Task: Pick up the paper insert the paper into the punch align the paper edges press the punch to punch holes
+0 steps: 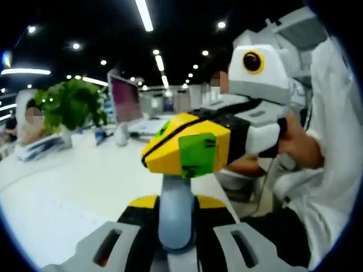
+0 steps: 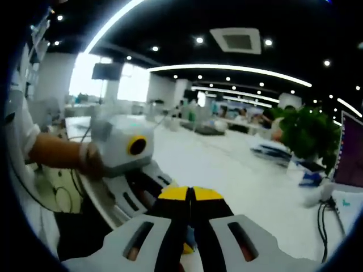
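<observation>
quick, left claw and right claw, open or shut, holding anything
left claw: shut, nothing seen held; the right claw's yellow tips sit just ahead of it.
right claw: shut, yellow tips together, nothing seen held.

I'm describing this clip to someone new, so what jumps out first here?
In the left gripper view, the right hand-held gripper, its yellow tips shut, crosses close in front, held by a person's hand. A leafy green plant stands on the white table behind it.
</observation>
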### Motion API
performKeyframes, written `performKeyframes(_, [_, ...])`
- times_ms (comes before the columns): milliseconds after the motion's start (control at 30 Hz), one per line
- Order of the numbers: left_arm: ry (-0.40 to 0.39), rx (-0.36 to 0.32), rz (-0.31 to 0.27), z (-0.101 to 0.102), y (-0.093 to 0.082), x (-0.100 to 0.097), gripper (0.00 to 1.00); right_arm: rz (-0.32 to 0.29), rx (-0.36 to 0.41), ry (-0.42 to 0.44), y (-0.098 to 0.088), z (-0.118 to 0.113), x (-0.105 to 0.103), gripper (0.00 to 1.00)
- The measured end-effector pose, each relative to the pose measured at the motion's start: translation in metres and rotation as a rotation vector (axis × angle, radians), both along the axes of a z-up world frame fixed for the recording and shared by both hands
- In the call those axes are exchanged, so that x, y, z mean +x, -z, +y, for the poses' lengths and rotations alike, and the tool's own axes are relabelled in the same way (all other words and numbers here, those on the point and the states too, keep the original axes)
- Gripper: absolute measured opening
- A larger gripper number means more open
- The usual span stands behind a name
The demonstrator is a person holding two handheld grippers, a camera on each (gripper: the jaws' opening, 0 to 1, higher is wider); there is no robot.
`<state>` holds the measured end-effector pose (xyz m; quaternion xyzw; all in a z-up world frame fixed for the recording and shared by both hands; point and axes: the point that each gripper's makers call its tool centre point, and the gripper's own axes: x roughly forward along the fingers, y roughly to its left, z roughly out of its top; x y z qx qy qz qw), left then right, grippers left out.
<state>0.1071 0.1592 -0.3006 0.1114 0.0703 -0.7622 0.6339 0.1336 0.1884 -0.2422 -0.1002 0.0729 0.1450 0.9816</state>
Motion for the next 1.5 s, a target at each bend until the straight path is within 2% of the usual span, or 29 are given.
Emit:
performKeyframes(67, [0.0,0.002,0.002,0.0,0.0,0.0,0.25,0.027,0.06,-0.003,0.003,-0.002,-0.009,0.04])
performKeyframes(100, [0.001,0.002,0.001,0.0,0.0,-0.001,0.25,0.031,0.091,0.002,0.003,-0.001,-0.003,0.04])
performKeyframes(167, [0.001,0.003,0.002,0.0,0.0,-0.001,0.25,0.03,0.105,-0.001,0.005,-0.002,0.0,0.03])
performKeyframes(233, [0.002,0.003,0.001,0.0,0.001,-0.001,0.25,0.054,0.118,0.014,0.009,-0.004,-0.001,0.03])
performKeyframes(333, [0.003,0.004,0.0,0.0,0.001,-0.001,0.25,0.05,0.205,0.008,0.011,-0.006,-0.002,0.02])
performKeyframes(433, [0.004,0.003,0.001,0.0,0.001,0.0,0.25,0.057,0.175,0.031,0.018,-0.009,-0.002,0.02])
performKeyframes(467, [0.005,0.003,-0.002,0.0,0.001,0.0,0.25,0.063,0.192,0.037,0.022,-0.013,-0.002,0.02])
performKeyframes(500, [0.004,0.004,-0.005,0.0,0.001,0.0,0.25,0.079,0.269,0.035,0.027,-0.013,-0.003,0.02])
performKeyframes(533, [0.004,0.003,-0.006,0.0,0.001,0.0,0.25,0.076,0.293,0.025,0.028,-0.014,-0.003,0.02])
performKeyframes(600, [0.004,0.004,-0.002,0.0,0.001,-0.001,0.25,0.057,0.242,0.019,0.026,-0.013,-0.002,0.02])
performKeyframes(733, [0.003,0.004,0.0,0.0,0.001,-0.001,0.25,0.046,0.316,0.015,0.026,-0.015,-0.002,0.02])
performKeyframes(833, [0.003,0.005,0.001,0.0,0.002,-0.001,0.25,0.066,0.324,0.019,0.035,-0.019,-0.001,0.02])
performKeyframes(867, [0.003,0.005,0.001,0.0,0.002,-0.002,0.25,0.093,0.38,0.018,0.043,-0.02,-0.002,0.02])
performKeyframes(900, [0.003,0.005,0.002,0.0,0.002,-0.002,0.25,0.034,0.444,-0.01,0.037,-0.019,0.003,0.02])
performKeyframes(933, [0.003,0.006,0.004,0.0,0.002,-0.002,0.25,0.057,0.433,0.011,0.043,-0.025,0.003,0.02])
performKeyframes(967, [0.003,0.005,0.002,0.0,0.002,-0.002,0.25,0.065,0.454,0.01,0.045,-0.025,0.004,0.02])
performKeyframes(1000, [0.003,0.006,0.004,0.0,0.002,-0.001,0.25,0.056,0.466,0.007,0.045,-0.024,0.003,0.02])
performKeyframes(1067, [0.003,0.007,0.003,0.0,0.002,-0.001,0.25,0.065,0.455,0.008,0.045,-0.024,0.001,0.02])
performKeyframes(1100, [0.003,0.007,0.003,0.0,0.002,-0.002,0.25,0.072,0.419,0.008,0.046,-0.023,0.0,0.02])
performKeyframes(1200, [0.003,0.007,0.002,0.0,0.002,-0.004,0.25,0.07,0.407,0.005,0.043,-0.021,-0.002,0.03])
performKeyframes(1333, [0.002,0.007,0.002,0.0,0.002,-0.003,0.25,0.036,0.341,-0.013,0.022,-0.014,-0.006,0.03])
performKeyframes(1400, [0.001,0.007,0.004,0.0,0.002,-0.003,0.25,0.045,0.251,-0.004,0.022,-0.014,-0.005,0.03])
performKeyframes(1500, [-0.001,0.01,0.008,0.0,0.002,-0.003,0.25,0.035,0.252,-0.003,0.017,-0.011,-0.007,0.03])
